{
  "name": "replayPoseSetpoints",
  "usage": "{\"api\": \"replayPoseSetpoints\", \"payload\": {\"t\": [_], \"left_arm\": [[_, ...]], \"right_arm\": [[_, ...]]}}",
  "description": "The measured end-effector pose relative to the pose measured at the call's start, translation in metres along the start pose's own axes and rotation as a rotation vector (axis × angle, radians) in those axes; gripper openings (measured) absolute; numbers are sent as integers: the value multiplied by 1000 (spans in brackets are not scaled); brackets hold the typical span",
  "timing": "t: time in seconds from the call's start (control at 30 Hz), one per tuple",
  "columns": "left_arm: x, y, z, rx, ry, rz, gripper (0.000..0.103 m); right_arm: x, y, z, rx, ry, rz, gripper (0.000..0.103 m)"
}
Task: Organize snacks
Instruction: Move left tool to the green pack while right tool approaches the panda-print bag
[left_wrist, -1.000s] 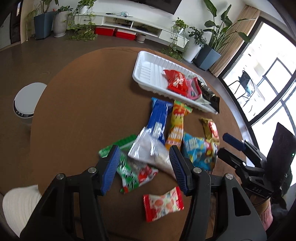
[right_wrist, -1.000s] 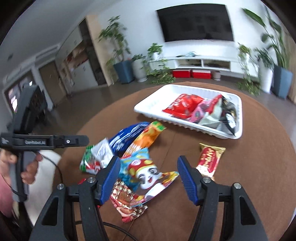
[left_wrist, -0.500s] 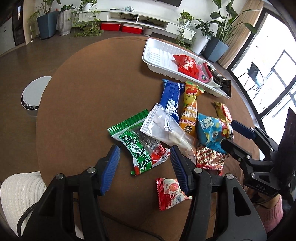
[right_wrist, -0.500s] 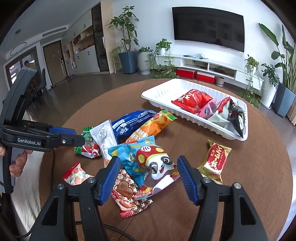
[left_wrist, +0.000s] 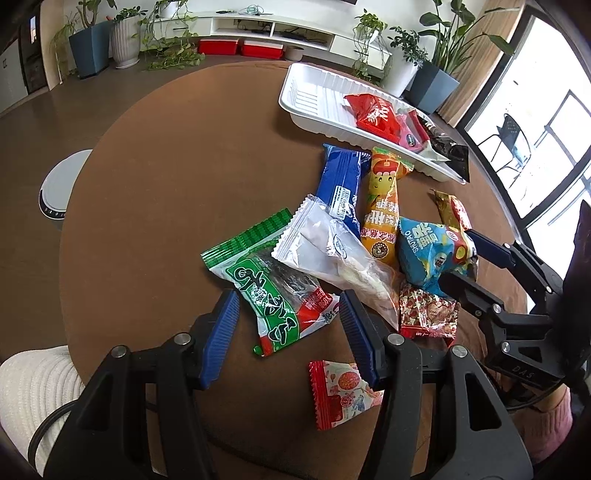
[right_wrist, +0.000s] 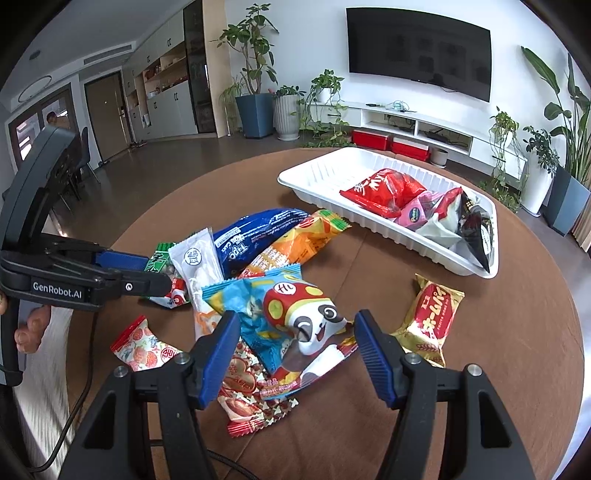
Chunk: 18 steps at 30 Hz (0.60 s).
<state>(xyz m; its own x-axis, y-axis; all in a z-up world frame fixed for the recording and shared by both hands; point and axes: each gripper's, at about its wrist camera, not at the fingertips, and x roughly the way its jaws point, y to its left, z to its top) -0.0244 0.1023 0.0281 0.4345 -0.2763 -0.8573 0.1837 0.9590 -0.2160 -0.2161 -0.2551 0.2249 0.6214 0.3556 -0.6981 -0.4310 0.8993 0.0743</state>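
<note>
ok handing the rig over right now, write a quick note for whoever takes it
Left gripper: open, empty, jaws straddling the green seaweed packet.
Right gripper: open, empty, over the blue panda bag.
Done: red chip bag, a pink packet and a black packet lie in the white tray.
Left on the brown table: green packet, clear packet, blue Tipo pack, orange bag, panda bag, heart-print packet, red-edged candy, gold packet.

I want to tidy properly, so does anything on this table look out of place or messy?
Yes. The black packet hangs over the white tray's end rim instead of lying inside. Loose packets overlap in a heap on the table; nothing looks torn or spilled.
</note>
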Motion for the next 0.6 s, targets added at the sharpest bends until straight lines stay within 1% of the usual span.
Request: {"api": "replayPoseSetpoints", "payload": {"t": [0.17,0.37,0.6], "left_arm": [[6,-3,3,7,6,6,54],[13,-3,7,9,12,10,54],[22,-8,11,34,16,31,54]], "right_arm": [[7,0,3,-33,12,-13,67],[5,4,9,-127,26,-37,67],[16,7,15,-208,68,-20,69]]}}
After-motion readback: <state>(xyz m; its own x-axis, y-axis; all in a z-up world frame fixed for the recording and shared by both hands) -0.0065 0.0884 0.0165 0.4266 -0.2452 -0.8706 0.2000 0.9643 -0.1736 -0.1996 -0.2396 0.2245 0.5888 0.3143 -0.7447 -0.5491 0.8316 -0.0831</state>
